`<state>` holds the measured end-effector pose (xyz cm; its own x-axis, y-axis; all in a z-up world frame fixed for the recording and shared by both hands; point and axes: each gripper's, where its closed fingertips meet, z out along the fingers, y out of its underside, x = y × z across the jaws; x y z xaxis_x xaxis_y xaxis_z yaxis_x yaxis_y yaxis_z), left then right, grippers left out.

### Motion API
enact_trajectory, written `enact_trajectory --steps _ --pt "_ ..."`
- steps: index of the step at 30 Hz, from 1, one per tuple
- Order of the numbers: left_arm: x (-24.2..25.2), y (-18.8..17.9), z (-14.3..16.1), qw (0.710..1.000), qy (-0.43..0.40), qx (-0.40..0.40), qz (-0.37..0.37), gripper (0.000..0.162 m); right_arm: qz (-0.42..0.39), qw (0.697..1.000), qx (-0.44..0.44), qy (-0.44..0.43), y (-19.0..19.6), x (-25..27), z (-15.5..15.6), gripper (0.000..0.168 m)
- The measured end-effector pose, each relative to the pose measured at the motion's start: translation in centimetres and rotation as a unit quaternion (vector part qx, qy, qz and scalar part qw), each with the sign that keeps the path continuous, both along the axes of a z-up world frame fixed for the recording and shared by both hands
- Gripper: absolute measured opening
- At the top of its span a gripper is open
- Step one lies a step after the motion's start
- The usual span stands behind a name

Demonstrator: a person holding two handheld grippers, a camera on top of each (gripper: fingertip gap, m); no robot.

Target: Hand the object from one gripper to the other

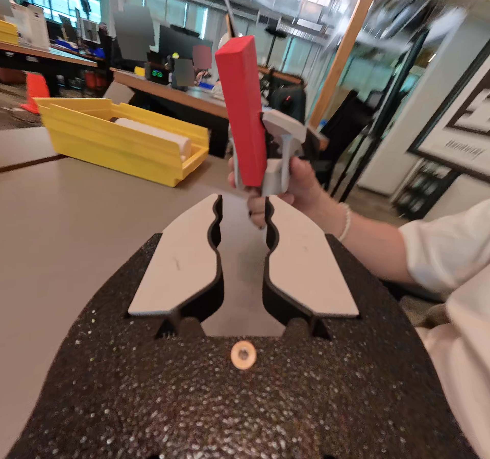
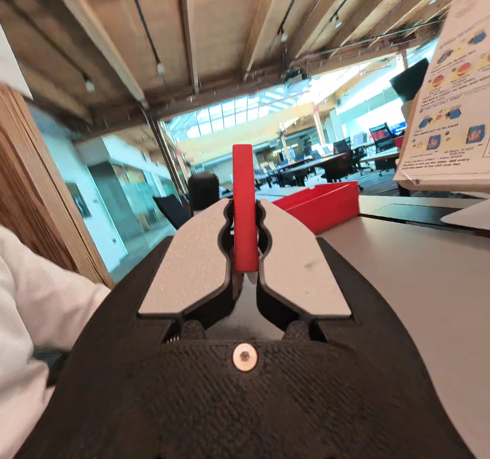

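Right gripper (image 2: 244, 207) pressed onto a red block (image 2: 244, 207), both fingers (image 2: 196, 255) pinching its lower half, the block standing upright and poking well above the fingertips. Seen from the left wrist view too: same red block (image 1: 242, 109) tilted slightly, clamped low down in the right gripper (image 1: 252, 178), with a hand (image 1: 297, 189) wrapped round the handle beneath and a white sleeve (image 1: 445, 255) behind it.

Left gripper (image 1: 244, 200) spread apart, nothing between its fingers (image 1: 185, 255), only bare table (image 1: 79, 221) showing through the gap. Tips just below and in front of the block's bottom end, not touching it.

Yellow bin (image 1: 119, 139) on the table to the left, well apart from both grippers, holding a pale roll (image 1: 159, 133). Red bin (image 2: 320, 207) on the table (image 2: 397, 274) beyond the right gripper, near its right finger in the picture but farther back. Printed sheet (image 2: 450, 117) propped at the far right edge. Orange cone (image 1: 35, 91) on the floor past the yellow bin.
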<state>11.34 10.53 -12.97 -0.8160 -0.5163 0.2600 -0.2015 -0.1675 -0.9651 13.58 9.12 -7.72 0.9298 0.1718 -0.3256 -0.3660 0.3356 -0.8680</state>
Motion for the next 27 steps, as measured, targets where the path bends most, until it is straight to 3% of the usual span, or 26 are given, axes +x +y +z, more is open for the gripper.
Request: enact_trajectory --steps 5,8,12,14,17,20,24,27 --pt "-0.1 -1.4 0.4 0.994 0.033 -0.099 -0.029 0.029 0.040 0.997 0.044 0.042 1.1 -1.2 -0.2 0.015" --pt "-0.2 -1.6 0.3 0.994 0.027 -0.099 -0.034 0.016 0.029 0.998 0.035 0.031 1.8 -1.5 -0.7 0.015" --pt "0.0 -1.2 -0.5 0.996 0.042 -0.065 -0.035 0.015 0.012 1.000 -0.012 -0.003 2.1 -1.4 -1.4 0.016" --pt "0.2 -0.7 -1.3 0.998 0.052 -0.025 -0.027 0.016 -0.007 0.998 -0.052 -0.037 1.9 -1.0 -2.0 0.016" --pt "0.2 0.3 -3.1 0.994 0.085 0.065 -0.018 0.016 -0.039 0.989 -0.110 -0.096 1.3 -0.4 -2.5 0.030" --pt "1.0 2.0 -4.9 0.979 0.093 0.178 0.046 0.016 -0.055 0.976 -0.163 -0.131 1.4 -0.3 -3.3 0.039" --pt "2.3 3.0 -5.4 0.951 0.063 0.266 0.147 0.015 -0.132 0.966 -0.198 -0.098 2.8 0.9 -4.4 0.051" --pt "3.1 3.5 -5.4 0.910 0.007 0.344 0.229 0.015 -0.169 0.962 -0.203 -0.070 3.8 1.0 -5.0 0.057"
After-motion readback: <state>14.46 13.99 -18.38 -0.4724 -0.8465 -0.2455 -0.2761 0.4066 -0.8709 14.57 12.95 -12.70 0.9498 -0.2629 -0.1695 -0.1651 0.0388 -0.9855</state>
